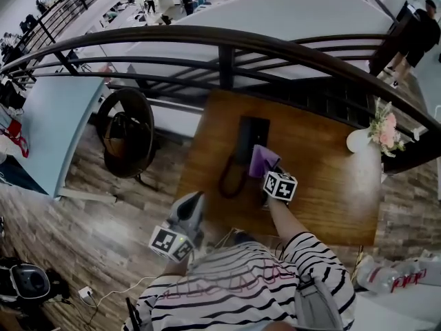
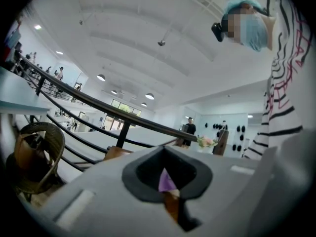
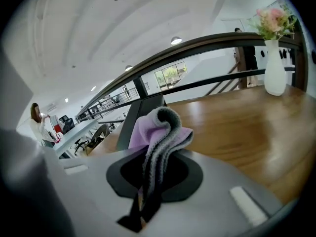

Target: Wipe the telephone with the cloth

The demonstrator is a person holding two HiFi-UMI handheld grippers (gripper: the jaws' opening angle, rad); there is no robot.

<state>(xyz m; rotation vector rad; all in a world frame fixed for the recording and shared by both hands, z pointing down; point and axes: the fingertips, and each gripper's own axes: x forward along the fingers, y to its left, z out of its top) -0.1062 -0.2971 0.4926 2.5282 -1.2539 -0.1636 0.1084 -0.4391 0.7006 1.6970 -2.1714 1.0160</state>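
Cloth [image 3: 159,132] in right tool [image 3: 141,207], by telephone [image 1: 249,136]

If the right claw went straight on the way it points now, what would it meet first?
The telephone, just ahead on the table. The cloth gripped in the right claw would touch it first; the gap is hard to judge.

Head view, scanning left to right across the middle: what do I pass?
Wicker chair → left hand-held gripper → telephone → vase of flowers. The cloth and right hand-held gripper overlap the telephone, so they are left out.
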